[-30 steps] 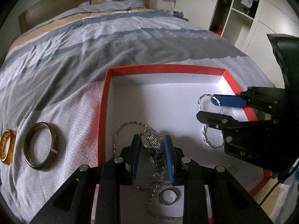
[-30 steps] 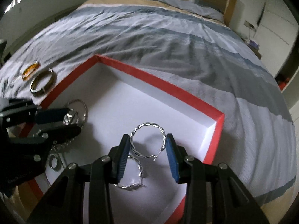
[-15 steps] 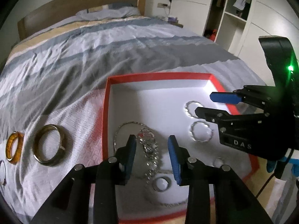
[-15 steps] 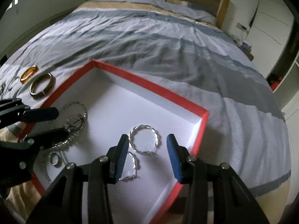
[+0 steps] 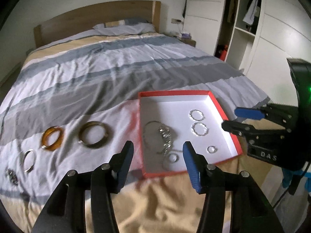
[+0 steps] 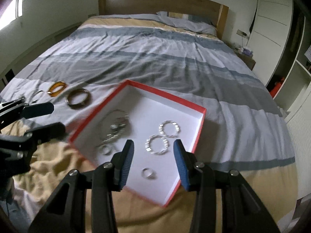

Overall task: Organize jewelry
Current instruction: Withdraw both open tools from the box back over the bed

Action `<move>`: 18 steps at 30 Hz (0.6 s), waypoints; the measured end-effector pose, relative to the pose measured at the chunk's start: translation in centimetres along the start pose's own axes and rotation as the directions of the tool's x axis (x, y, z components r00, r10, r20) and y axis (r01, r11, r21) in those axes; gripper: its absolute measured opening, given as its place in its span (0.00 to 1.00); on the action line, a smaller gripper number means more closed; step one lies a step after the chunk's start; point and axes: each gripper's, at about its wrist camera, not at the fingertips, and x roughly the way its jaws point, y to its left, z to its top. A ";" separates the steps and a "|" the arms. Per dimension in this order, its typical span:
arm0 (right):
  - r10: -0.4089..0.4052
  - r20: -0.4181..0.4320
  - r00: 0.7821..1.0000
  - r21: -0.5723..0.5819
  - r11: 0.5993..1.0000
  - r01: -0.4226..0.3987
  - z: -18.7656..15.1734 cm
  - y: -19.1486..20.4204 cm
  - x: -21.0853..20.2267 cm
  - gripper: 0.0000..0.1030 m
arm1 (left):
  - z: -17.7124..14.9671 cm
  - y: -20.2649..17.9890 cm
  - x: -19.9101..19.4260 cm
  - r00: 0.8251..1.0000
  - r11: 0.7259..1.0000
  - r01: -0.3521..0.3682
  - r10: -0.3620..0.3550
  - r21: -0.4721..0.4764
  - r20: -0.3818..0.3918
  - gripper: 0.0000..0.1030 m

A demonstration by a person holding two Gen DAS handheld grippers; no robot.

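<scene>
Left gripper (image 5: 157,149): jaws opening, nothing between them.
Right gripper (image 6: 153,148): jaws apart, empty.
Red box (image 5: 223,110): near bed's foot edge, holding twisted hoops (image 5: 196,115).

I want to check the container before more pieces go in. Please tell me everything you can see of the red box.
The red box is a shallow, open, rectangular tray, probably cardboard, with red walls and a white inside. It lies flat on the striped bedspread near the foot of the bed, with no lid in view. Inside lie two twisted silver hoops, a metal watch on a thin chain, and two small rings. No hand-held gripper touches it.
</scene>
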 end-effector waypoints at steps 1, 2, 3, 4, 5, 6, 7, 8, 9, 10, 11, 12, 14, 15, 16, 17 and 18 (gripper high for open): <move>0.005 0.004 1.000 0.000 1.000 -0.005 -0.2 0.7 -0.7 0.39 | -0.3 0.3 -1.0 1.000 1.000 -0.009 0.009 -0.006 0.009 0.52; 0.009 0.008 1.000 0.000 1.000 -0.009 -0.4 1.3 -1.3 0.39 | -0.6 0.6 -2.0 1.000 1.000 -0.019 0.019 -0.010 0.018 0.53; 0.015 0.013 1.000 0.003 1.000 -0.015 -0.7 2.0 -2.0 0.39 | -0.9 0.9 -2.9 0.999 0.999 -0.029 0.030 -0.013 0.025 0.54; 0.023 0.018 1.000 0.007 1.000 -0.023 -0.9 2.6 -2.7 0.39 | -1.3 1.2 -3.9 0.999 0.999 -0.042 0.043 -0.016 0.030 0.54; 0.029 0.021 0.999 0.010 1.000 -0.029 -1.1 3.2 -3.2 0.39 | -1.6 1.5 -4.8 0.998 0.998 -0.052 0.052 -0.019 0.035 0.55; 0.036 0.025 0.999 0.013 0.999 -0.036 -1.4 3.9 -3.9 0.39 | -1.9 1.9 -5.6 0.997 0.998 -0.061 0.062 -0.022 0.039 0.55; 0.040 0.028 0.999 0.015 0.999 -0.040 -1.6 4.4 -4.2 0.39 | -2.3 2.2 -6.5 0.996 0.997 -0.071 0.072 -0.026 0.044 0.56; 0.044 0.030 0.999 0.017 0.999 -0.044 -1.8 4.9 -4.7 0.39 | -2.6 2.5 -7.3 0.995 0.996 -0.080 0.082 -0.029 0.050 0.57; 0.047 0.033 0.998 0.020 0.999 -0.048 -2.0 5.4 -5.1 0.39 | -3.1 2.9 -8.1 0.994 0.995 -0.092 0.093 -0.032 0.057 0.59; 0.050 0.036 0.998 0.022 0.998 -0.051 -2.2 6.0 -5.6 0.39 | -3.5 3.3 -8.9 0.992 0.994 -0.105 0.107 -0.037 0.062 0.60; 0.052 0.037 0.998 0.023 0.998 -0.053 -2.4 6.5 -5.9 0.39 | -4.0 3.7 -9.6 0.991 0.992 -0.118 0.120 -0.044 0.064 0.63; 0.053 0.039 0.998 0.022 0.998 -0.054 -2.5 7.1 -6.2 0.39 | -4.5 4.2 -10.2 0.990 0.991 -0.127 0.130 -0.052 0.062 0.64; 0.063 0.044 0.997 0.021 0.998 -0.064 -2.7 8.2 -6.8 0.39 | -5.8 5.5 -11.2 0.987 0.987 -0.146 0.150 -0.072 0.052 0.65; 0.066 0.045 0.997 0.020 0.998 -0.067 -2.8 8.6 -7.0 0.39 | -6.5 6.2 -11.6 0.986 0.985 -0.155 0.160 -0.081 0.046 0.65; 0.070 0.047 0.996 0.018 0.997 -0.071 -2.9 9.2 -7.2 0.39 | -7.2 6.9 -12.0 0.984 0.982 -0.167 0.171 -0.091 0.040 0.65; 0.077 0.049 0.996 0.017 0.997 -0.078 -2.9 9.8 -7.2 0.39 | -8.0 7.7 -12.3 0.983 0.978 -0.179 0.183 -0.103 0.032 0.65; 0.083 0.049 0.995 0.017 0.996 -0.084 -2.9 10.2 -7.2 0.39 | -8.6 8.5 -12.5 0.981 0.975 -0.188 0.192 -0.117 0.024 0.65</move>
